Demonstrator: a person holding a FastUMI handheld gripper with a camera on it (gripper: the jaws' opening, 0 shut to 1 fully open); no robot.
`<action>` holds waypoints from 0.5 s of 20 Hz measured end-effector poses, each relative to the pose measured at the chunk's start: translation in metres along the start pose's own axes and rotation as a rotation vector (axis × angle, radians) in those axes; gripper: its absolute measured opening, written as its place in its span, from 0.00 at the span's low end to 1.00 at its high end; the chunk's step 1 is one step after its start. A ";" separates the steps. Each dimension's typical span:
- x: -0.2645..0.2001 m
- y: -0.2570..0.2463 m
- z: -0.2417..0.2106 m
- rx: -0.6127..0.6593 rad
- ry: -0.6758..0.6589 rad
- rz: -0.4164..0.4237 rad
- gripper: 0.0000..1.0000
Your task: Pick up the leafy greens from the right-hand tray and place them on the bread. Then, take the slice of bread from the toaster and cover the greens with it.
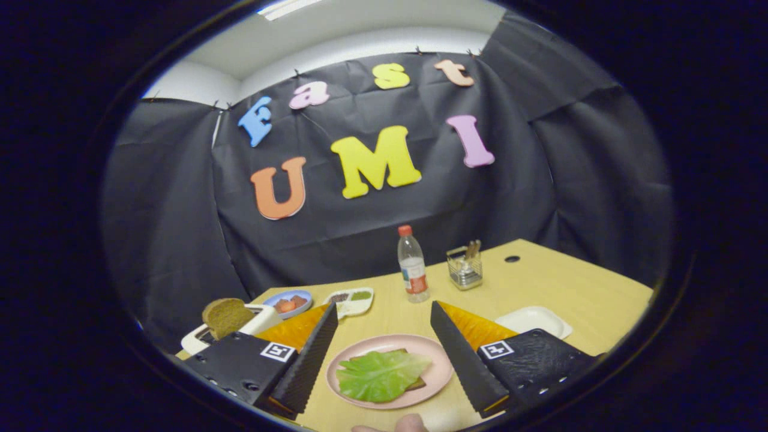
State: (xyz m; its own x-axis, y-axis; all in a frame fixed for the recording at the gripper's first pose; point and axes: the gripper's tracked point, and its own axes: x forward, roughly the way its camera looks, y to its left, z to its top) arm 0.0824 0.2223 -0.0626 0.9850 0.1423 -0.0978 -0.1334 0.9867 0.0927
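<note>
Pale wood counter (540, 288) takes up most of what I'm seeing from my end, with the black cloth wall behind it. My gripper (384, 312) is hanging over the near part of the counter with its fingers spread wide and nothing pinched between them. Sitting right in the gap between the fingers is the pink plate (435, 363), and on it there's a slice of bread (418, 383) that's mostly covered by the leafy greens (381, 375), one big light green leaf lying flat on top, so you just see the bread's brown edges poking out around it. Off beyond the left finger is the white toaster (195, 342) with a brown slice (225, 315) standing up out of its slot. Just past the right finger there's a white tray (534, 319), part hidden by the gripper body. Further back, near the toaster, I can see a small blue dish (289, 302) with some reddish bits in it and next to that a white divided dish (353, 300) with something dark and something green in its compartments, can't tell what exactly. Toward the wall stands a clear plastic bottle (413, 267) with a red cap, and just beside it a little metal holder (465, 269) with some sticks or packets in it.
</note>
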 end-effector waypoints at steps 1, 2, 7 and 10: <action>-0.006 0.018 0.009 -0.016 -0.026 0.004 0.95; -0.011 0.035 0.012 -0.023 -0.039 0.007 0.95; -0.016 0.133 -0.010 -0.065 0.001 0.105 0.96; -0.011 0.179 -0.040 -0.104 0.065 0.156 0.96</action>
State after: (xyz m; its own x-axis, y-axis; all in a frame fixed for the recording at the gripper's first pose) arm 0.0432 0.4003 -0.0845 0.9428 0.2953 -0.1547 -0.2976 0.9547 0.0088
